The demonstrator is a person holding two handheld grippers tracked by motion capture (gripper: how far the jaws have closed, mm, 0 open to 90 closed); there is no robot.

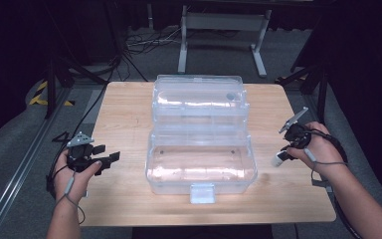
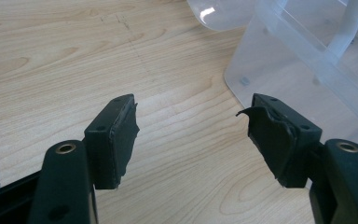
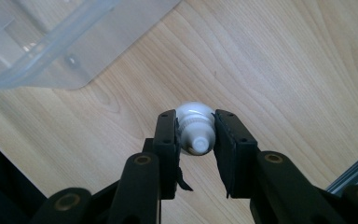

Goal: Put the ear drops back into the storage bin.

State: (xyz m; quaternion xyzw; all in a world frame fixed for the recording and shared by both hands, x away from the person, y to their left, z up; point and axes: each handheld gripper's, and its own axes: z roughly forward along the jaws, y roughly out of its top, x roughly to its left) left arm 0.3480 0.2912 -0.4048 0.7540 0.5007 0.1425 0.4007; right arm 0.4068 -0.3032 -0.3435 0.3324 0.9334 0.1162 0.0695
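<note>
Dark room all round, grey floor, cables and a metal frame [image 1: 224, 30] across the top of the high view. Filling the middle of that view, a pale wooden table [image 1: 124, 114]. At its centre, a clear plastic box [image 1: 201, 167] standing open, with its lid [image 1: 198, 99] tipped back toward the top of the frame and a latch tab at the lower edge. Seen again as a translucent corner at the upper right of the left gripper view [image 2: 307, 60] and at the upper left of the right gripper view [image 3: 51, 42].

Lower left of the high view: left gripper [image 1: 110, 154] held in a hand [image 1: 74, 174] just off the box's left side, apart from it. Jaws spread wide in the left gripper view [image 2: 193, 140], bare wood between them, nothing gripped.

Right of centre in the high view: right gripper [image 1: 284, 154] held in the other hand [image 1: 321, 152], well clear of the box's right wall. Jaws drawn narrow and clamped on a small white bottle [image 3: 195, 127], cap end facing the camera in the right gripper view, body poking out beyond the pads above the tabletop. Same bottle visible as a small white stub [image 1: 277, 160] at the gripper's tip in the high view, outside the box, over the wood.
</note>
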